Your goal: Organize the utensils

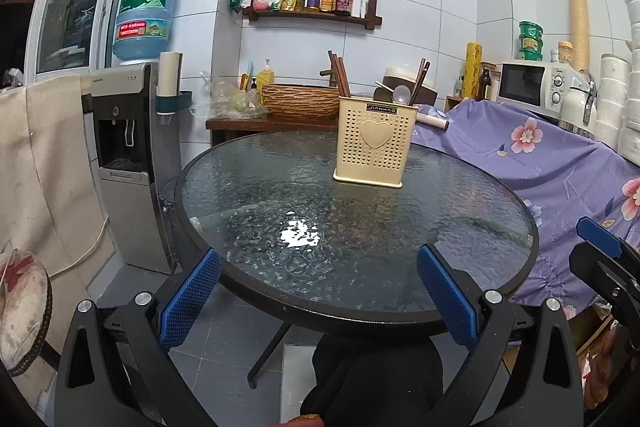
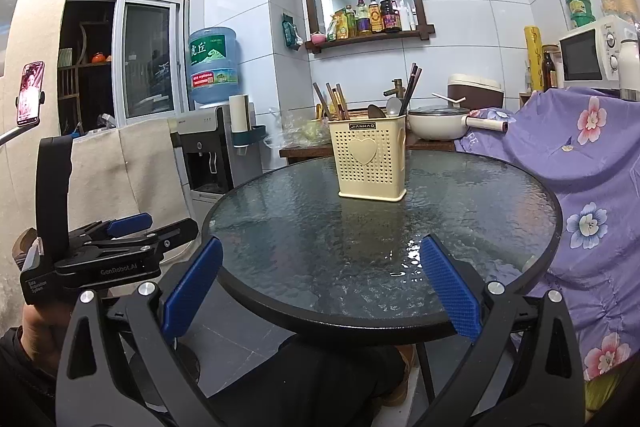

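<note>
A cream perforated utensil holder (image 1: 374, 143) (image 2: 369, 157) with a heart on its front stands toward the far side of a round glass table (image 1: 280, 187) (image 2: 460, 195). Brown chopsticks (image 1: 340, 75) (image 2: 334, 103) and spoons (image 1: 401, 94) (image 2: 393, 105) stick out of its top. My left gripper (image 1: 318, 289) hangs at the table's near edge, open, nothing between its blue pads; it also shows at the left of the right wrist view (image 2: 132, 227). My right gripper (image 2: 320, 285) is open and empty too, at the near edge. Its tip (image 1: 600, 239) shows at the right of the left wrist view.
A water dispenser (image 1: 124, 155) (image 2: 204, 151) stands left of the table. A purple floral cloth (image 1: 540, 163) (image 2: 580, 167) covers furniture on the right. Behind are a wooden counter with a woven basin (image 1: 300, 101), a white pot (image 2: 436, 123), and a microwave (image 1: 528, 87) (image 2: 588, 55).
</note>
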Tool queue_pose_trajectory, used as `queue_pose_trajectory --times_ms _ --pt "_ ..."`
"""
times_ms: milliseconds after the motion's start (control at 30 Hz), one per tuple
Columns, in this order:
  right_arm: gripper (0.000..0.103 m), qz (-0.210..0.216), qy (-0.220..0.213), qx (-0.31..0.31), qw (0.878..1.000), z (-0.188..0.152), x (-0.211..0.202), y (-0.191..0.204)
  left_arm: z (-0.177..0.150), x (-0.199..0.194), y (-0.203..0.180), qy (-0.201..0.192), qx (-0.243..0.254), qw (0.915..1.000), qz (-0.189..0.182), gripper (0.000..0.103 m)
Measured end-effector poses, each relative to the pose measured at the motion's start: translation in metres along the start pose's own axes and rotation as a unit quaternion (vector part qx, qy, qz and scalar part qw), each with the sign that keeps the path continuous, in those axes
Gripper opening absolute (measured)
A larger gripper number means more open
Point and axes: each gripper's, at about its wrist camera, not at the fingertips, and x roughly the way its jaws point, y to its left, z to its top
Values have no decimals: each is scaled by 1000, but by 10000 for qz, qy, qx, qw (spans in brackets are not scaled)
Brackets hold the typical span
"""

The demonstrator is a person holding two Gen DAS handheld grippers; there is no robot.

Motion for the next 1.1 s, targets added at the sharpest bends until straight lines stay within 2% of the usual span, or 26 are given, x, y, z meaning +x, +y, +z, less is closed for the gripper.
queue_pose_trajectory --times_ms 367,633,1100 --pt "97 -125 88 1 9999 -3 3 -6 -1 3 -2 128 -4 9999 -88 97" --pt "97 -140 137 43 9998 -2 5 -8 -2 5 -5 190 118 9997 58 97" --pt "97 -123 171 77 9997 -4 6 -12 -3 5 -8 209 222 9995 92 97"
